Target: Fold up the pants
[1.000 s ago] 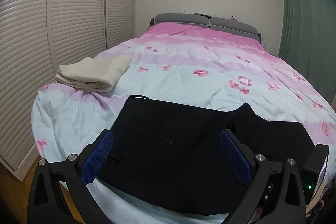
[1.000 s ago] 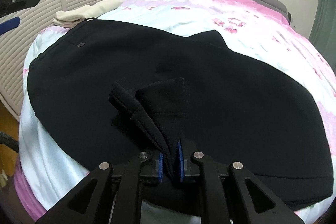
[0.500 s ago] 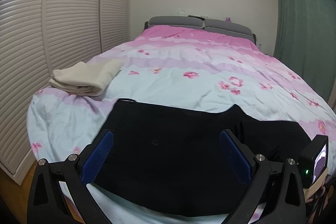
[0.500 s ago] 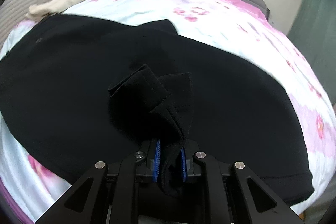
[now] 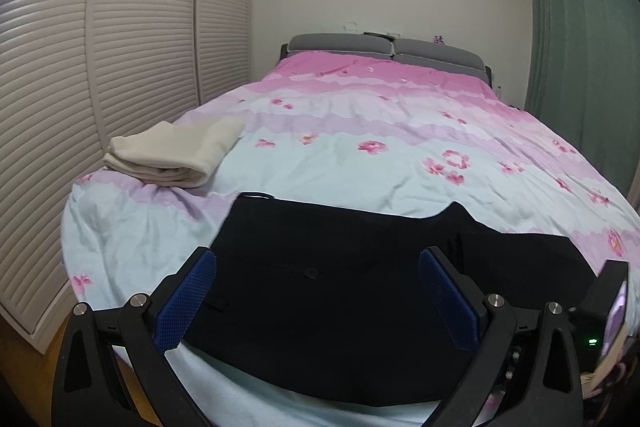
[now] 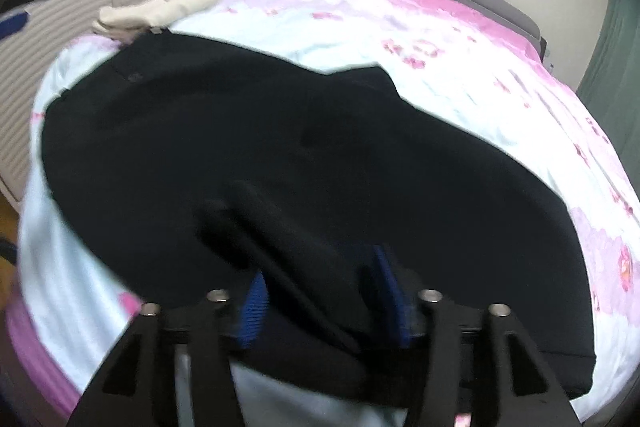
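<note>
The black pants point(image 5: 320, 283) lie spread flat across the near end of the bed, waistband to the left, with a fabric fold point(image 6: 288, 251) raised near the front edge.

Soft, even indoor light, with no harsh shadows or glare. Fisheye distortion bows the closet doors point(image 5: 120, 75) at 9 o'clock, corners vignetted black. Left wrist view sharp; right wrist view motion-blurred, black pants point(image 6: 280, 155) lacking detail.
</note>
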Available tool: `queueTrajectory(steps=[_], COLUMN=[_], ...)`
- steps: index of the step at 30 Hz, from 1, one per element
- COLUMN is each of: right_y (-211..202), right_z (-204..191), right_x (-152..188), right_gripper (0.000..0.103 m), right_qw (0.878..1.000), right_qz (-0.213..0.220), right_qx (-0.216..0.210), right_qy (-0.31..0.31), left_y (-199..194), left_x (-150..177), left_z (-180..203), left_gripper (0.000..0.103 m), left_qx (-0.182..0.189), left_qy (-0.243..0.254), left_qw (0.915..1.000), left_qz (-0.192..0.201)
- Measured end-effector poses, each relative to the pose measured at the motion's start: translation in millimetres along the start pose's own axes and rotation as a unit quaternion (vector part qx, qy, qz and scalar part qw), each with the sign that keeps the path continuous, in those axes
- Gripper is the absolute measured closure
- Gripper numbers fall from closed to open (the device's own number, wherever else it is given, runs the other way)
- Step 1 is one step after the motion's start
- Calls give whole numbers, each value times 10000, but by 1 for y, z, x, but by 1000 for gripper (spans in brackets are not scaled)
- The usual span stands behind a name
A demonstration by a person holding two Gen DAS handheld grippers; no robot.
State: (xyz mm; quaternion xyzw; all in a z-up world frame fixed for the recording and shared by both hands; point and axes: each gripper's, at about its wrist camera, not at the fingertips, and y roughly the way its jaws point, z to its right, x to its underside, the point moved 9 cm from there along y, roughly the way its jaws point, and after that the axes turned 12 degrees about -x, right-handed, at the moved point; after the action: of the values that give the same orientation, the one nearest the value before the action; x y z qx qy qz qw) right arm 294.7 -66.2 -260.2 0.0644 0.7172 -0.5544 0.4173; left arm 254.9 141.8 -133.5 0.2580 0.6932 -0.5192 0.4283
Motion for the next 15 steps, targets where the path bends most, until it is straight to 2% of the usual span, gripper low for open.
queueTrajectory(steps=[4,8,12,15], right_y=[-23,-35,-41,-44], right_z=[-21,-58,-97,-114], right_x=[-14,-40,-66,-83], right_gripper=[41,41,41,41], right_qw=[9991,9970,9944,9924], right_qz=[341,675,943,1142], right_qx=[150,94,-137,-105], right_qy=[-203,-363,-447,-443], left_y=[-5,-3,14,32], left_x=[-4,0,15,31], left_z=[-17,-44,-87,-113], left_gripper=[0,0,0,0], left_qx=[-13,-75,-291,-364], left_qy=[-8,-85,-401,-768], left_qw=[10000,9999,9983,9944], left_qz=[42,-44,-323,-635])
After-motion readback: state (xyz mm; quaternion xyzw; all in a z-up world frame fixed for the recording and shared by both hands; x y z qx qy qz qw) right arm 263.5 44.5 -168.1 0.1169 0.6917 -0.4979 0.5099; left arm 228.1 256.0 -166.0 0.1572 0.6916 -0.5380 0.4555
